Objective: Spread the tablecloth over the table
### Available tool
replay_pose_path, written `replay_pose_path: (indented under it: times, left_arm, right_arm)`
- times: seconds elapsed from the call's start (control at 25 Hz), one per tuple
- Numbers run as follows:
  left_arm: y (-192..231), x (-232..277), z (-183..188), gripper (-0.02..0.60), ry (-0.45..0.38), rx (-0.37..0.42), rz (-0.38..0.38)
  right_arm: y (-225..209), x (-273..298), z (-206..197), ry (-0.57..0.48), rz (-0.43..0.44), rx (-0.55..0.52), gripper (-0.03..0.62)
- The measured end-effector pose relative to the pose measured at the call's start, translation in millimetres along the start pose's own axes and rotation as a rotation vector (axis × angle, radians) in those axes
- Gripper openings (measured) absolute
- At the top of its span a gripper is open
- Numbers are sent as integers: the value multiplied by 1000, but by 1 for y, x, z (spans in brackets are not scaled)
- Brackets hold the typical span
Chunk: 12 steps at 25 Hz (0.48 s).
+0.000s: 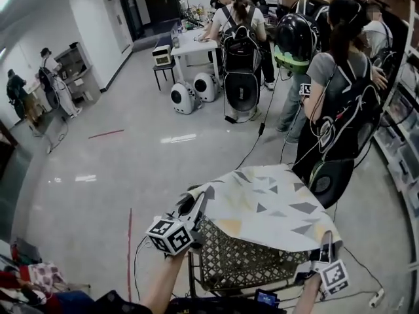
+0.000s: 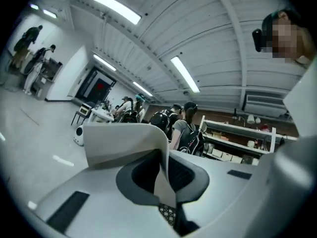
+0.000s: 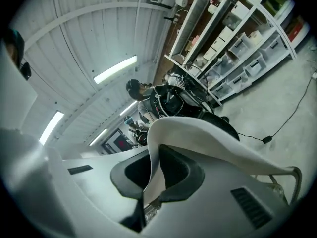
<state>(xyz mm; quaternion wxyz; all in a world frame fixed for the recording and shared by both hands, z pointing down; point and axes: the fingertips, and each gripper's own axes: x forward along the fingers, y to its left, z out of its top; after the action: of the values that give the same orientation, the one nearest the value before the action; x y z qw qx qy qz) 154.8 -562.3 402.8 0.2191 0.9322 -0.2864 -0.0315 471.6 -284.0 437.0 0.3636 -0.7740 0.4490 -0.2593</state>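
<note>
No text, label or number can be read anywhere

Bright, even light falls from ceiling strip lights (image 2: 116, 7); the glossy floor (image 1: 131, 175) carries white glare patches. Both gripper views bend strongly and darken at their round edges.

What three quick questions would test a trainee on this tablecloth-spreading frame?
1. True or false: the left gripper is open and empty.
2. The tablecloth is printed with: A stripes, B triangles, C flowers.
3. Short answer: which part of the table shows uncovered in the head view?
Key: 1 false, it is shut on the tablecloth's edge, as is the right gripper. 2 B. 3 its near lattice side.
</note>
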Motion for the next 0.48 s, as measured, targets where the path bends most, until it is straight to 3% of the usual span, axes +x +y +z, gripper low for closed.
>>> replay_pose_path:
  times: [0.08,0.16,0.36,0.48]
  left_arm:
    - [6,-28,-24,28,22,-34,30]
    - [14,-72,-37,28,60,-7,45]
    - [11,-240,-57,28,150,36,27]
    - [17,-275,-88,29,217,121,53]
  right_arm:
    - [-21,-23,-15,54,-89,-21,23]
    - [-19,-57,-40,99,-142,-54,23]
    - [26,-211,-110,155,-168,-105,21]
    - [15,-234,-138,215,-188,-133,20]
